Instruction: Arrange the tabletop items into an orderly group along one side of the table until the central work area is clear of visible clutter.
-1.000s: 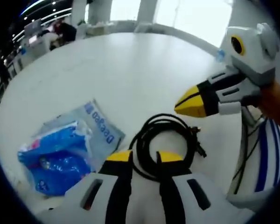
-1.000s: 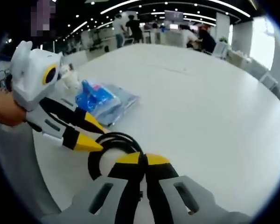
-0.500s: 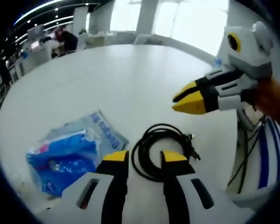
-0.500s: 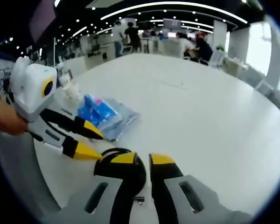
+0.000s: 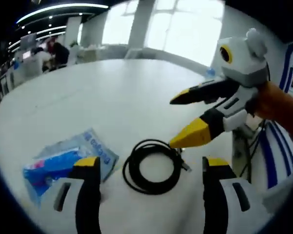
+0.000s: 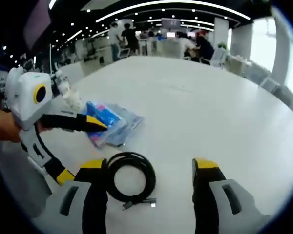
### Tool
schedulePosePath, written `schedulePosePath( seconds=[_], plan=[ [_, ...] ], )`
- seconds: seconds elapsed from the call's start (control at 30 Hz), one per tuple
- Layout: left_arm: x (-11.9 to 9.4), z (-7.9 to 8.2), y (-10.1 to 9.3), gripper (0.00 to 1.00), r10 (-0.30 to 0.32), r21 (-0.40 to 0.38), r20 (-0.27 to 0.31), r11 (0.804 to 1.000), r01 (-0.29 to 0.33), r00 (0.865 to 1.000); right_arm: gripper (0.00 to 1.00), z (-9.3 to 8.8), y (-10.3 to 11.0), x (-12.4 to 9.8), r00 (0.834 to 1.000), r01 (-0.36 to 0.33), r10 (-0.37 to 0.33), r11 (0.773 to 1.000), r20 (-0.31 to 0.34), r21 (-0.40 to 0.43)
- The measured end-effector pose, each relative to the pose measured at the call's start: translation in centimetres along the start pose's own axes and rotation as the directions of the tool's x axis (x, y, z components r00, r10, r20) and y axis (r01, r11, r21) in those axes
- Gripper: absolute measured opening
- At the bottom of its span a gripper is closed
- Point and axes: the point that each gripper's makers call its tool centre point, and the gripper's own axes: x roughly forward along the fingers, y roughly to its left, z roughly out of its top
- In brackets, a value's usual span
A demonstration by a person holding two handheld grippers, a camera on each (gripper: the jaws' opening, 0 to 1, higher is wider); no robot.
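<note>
Once shut, both grippers (image 5: 151, 168) (image 6: 149, 170) now wide around cable (image 5: 151, 167).

A broad white desk (image 6: 219, 112) with a rounded edge sits in an open-plan office. Beyond its far edge, people (image 6: 202, 45) sit and stand among other desks under curved strips of ceiling lights (image 6: 176, 4). Bright windows (image 5: 185, 24) between white pillars (image 5: 139, 24) stand behind the desk in the left gripper view.

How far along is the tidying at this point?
Done: the cable lies coiled beside the blue packet near the table edge. In hand: nothing; left gripper and right gripper are open over the cable. Left: possibly closer grouping.
</note>
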Motion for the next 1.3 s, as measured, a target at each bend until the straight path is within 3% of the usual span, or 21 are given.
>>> schedulePosePath(
  seconds=[0.1, 0.3, 0.77, 1.3],
  plan=[
    [-0.3, 0.0, -0.9, 0.99, -0.039, -0.003, 0.016, 0.999, 0.039, 0.999, 0.82, 0.2, 0.3, -0.5, 1.000, 0.008, -0.008, 1.000, 0.009, 0.002],
    [-1.1, 0.0, -2.1, 0.99, -0.095, 0.002, 0.023, 0.995, 0.095, 0.995, 0.99, 0.7, 0.9, -1.3, 0.999, 0.010, -0.010, 1.000, 0.033, 0.006],
    [-5.5, -0.8, -0.9, 0.99, -0.072, 0.008, 0.035, 0.997, 0.071, 0.997, 0.99, 0.2, 3.2, -2.9, 0.999, 0.007, -0.008, 1.000, 0.043, 0.027],
    [-12.5, -3.8, 2.5, 0.99, 0.011, -0.017, 0.044, 1.000, -0.010, 0.999, 0.99, 0.8, 9.9, -3.8, 0.994, -0.058, 0.057, 0.998, 0.096, 0.010]
  ],
)
